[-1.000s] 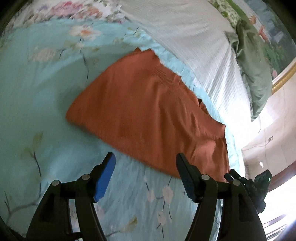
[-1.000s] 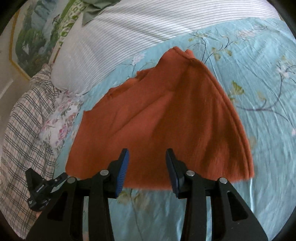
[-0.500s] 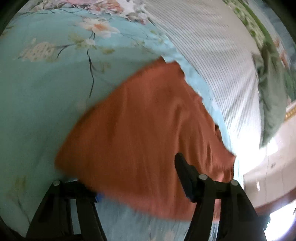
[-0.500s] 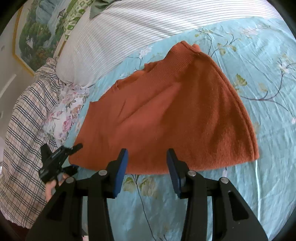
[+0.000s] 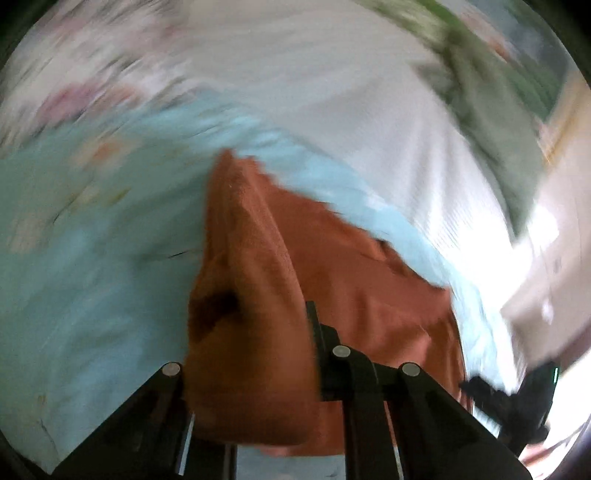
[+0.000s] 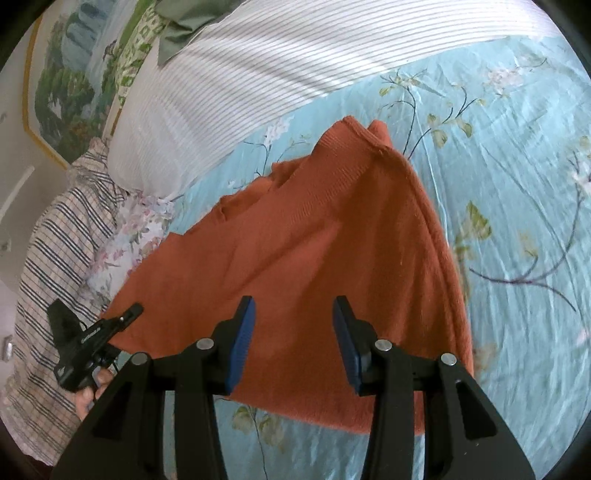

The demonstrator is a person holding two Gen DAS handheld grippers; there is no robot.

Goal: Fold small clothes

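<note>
A rust-orange knit garment [image 6: 325,266] lies spread on the light blue floral bedsheet [image 6: 517,229]. In the blurred left wrist view my left gripper [image 5: 251,343] is shut on a bunched corner of the garment [image 5: 243,295] and lifts it, so the cloth hides the left finger. My left gripper also shows in the right wrist view [image 6: 125,314] at the garment's left corner. My right gripper [image 6: 293,339] is open and empty, just above the garment's near hem. It also shows at the lower right of the left wrist view [image 5: 517,402].
A white striped pillow [image 6: 258,81] lies behind the garment, with a green cloth [image 6: 184,29] beyond it. A floral cloth [image 6: 136,236] and the person's plaid shirt [image 6: 48,258] are at the left. A framed landscape picture [image 6: 62,85] hangs on the wall.
My left gripper has moved onto the garment's corner, closed on it and lifted it. My right gripper has stayed open and moved slightly closer over the near hem.
</note>
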